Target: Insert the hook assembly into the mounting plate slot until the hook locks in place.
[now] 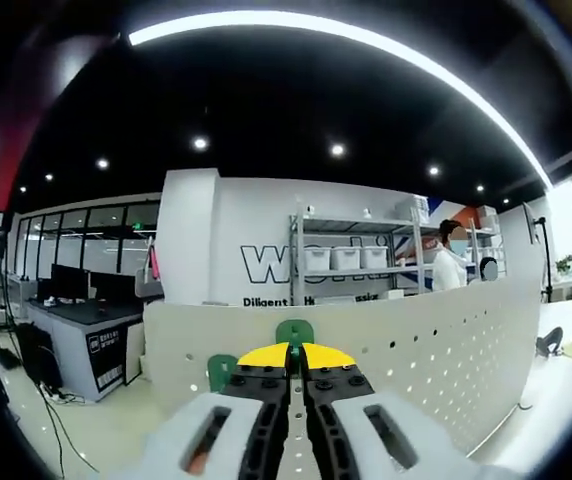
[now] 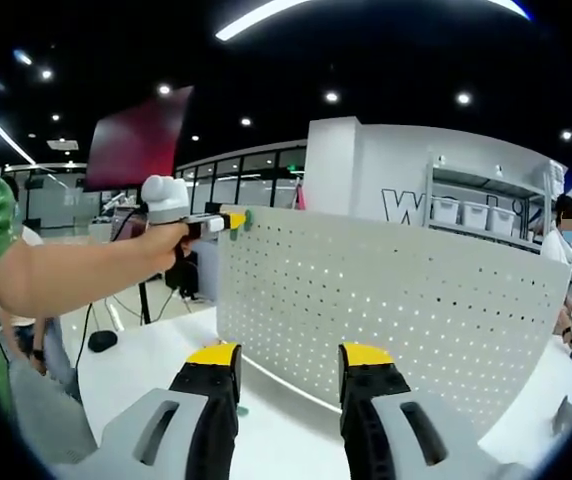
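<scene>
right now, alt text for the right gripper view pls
An open hand-held gripper faces a white pegboard standing on a white table. From the left, a person's arm holds the other hand-held gripper against a green hook at the board's top corner.

Matt white perforated metal mounting plate (image 2: 386,300); green plastic hook assembly (image 1: 294,333), smooth

Pegboard panels: one — white, perforated (image 2: 386,300), upright on the tabletop (image 2: 156,370)
Green hooks: two at the panel's top edge — one (image 1: 294,331) above the closed jaws, one (image 1: 221,371) lower beside them
Grippers: two — left gripper (image 1: 295,352), right gripper (image 2: 288,357)
Storage bins on the shelf: three white (image 1: 345,258)
People by the shelf: one (image 1: 451,262)
</scene>
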Available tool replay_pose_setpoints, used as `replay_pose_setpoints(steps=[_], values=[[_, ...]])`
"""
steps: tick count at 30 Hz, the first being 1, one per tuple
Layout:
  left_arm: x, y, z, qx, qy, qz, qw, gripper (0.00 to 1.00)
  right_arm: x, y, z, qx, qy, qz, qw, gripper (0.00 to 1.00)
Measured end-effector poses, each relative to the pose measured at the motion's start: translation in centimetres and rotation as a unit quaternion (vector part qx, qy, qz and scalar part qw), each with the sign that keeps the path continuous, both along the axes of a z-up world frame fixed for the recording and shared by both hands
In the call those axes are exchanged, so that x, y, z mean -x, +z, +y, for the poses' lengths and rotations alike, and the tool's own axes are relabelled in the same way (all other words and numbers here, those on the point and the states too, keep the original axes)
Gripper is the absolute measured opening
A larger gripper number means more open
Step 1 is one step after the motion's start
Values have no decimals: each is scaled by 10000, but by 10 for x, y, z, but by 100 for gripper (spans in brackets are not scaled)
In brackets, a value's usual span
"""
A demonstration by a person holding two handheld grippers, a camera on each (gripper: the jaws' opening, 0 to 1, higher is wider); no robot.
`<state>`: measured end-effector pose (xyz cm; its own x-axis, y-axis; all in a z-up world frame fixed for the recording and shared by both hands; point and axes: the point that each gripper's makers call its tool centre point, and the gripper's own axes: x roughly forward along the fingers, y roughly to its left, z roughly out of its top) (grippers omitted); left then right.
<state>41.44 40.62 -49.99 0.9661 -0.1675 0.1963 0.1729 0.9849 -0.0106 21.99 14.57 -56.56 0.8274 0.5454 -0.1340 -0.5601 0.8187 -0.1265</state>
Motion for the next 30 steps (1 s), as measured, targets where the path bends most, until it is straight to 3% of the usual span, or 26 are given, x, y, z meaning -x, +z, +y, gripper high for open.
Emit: replay_pose_setpoints(steps=[30], values=[[2,-14,-4,-334,80,-20,9994,3,2,6,-5,49,-10,-54,10000,38]])
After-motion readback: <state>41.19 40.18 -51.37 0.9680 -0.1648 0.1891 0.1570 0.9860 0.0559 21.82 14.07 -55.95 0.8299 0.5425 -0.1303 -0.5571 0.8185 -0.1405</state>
